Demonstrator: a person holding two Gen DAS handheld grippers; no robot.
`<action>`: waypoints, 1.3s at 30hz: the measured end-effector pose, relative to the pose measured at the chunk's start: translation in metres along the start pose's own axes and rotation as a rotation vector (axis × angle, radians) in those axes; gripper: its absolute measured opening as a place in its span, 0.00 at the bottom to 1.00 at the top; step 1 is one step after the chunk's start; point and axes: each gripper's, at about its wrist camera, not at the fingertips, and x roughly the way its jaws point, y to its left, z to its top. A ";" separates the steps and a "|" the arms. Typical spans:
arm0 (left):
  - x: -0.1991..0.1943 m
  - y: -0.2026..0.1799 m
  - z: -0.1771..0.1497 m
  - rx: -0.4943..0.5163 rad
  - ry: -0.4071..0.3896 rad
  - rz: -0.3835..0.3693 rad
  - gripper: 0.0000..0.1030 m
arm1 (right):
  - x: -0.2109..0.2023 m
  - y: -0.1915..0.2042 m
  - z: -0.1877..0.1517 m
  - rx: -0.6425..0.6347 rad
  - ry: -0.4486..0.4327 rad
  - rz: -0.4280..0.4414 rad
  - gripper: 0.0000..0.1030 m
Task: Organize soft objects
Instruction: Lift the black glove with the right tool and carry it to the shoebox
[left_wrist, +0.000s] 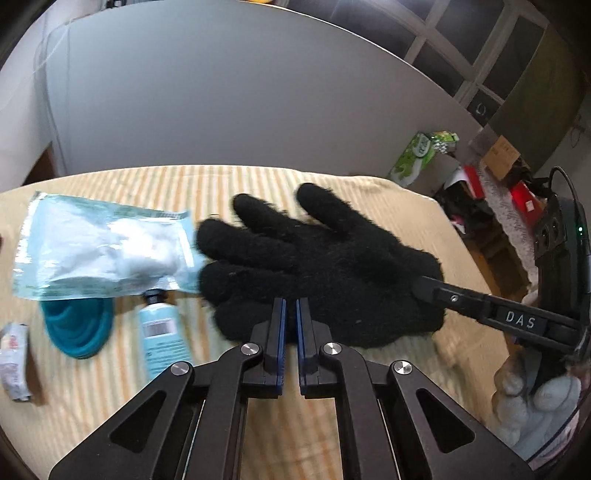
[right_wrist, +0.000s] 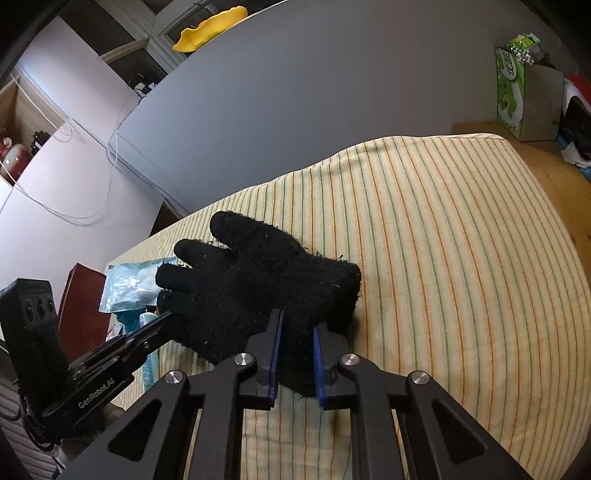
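- The striped table (right_wrist: 461, 258) carries the black glove (left_wrist: 325, 266) flat at its middle, fingers toward 10 o'clock, over a clear packet (left_wrist: 103, 247).
- The left hand-held gripper (left_wrist: 291, 317) pinches the glove's near edge, jaws narrow on the knit.
- The right hand-held gripper (right_wrist: 297, 332) clamps the cuff end at 4 o'clock of the glove.
- To do this well, I judge: lift both ends together and level, so the knit neither stretches nor slips.
- Keep clear of the tube (left_wrist: 162, 332) and teal ring (left_wrist: 77, 325) at 8 o'clock; the fuzzy fingers could drag the packet.
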 end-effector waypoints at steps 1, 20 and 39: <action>-0.002 0.004 0.000 -0.012 0.003 0.003 0.12 | 0.000 0.000 0.000 -0.002 0.002 0.000 0.13; 0.021 0.019 0.028 -0.122 0.064 0.040 0.54 | 0.009 -0.007 0.009 0.027 0.051 0.058 0.23; -0.012 0.000 0.018 -0.042 -0.030 -0.005 0.11 | -0.023 0.016 -0.003 -0.025 -0.040 0.028 0.07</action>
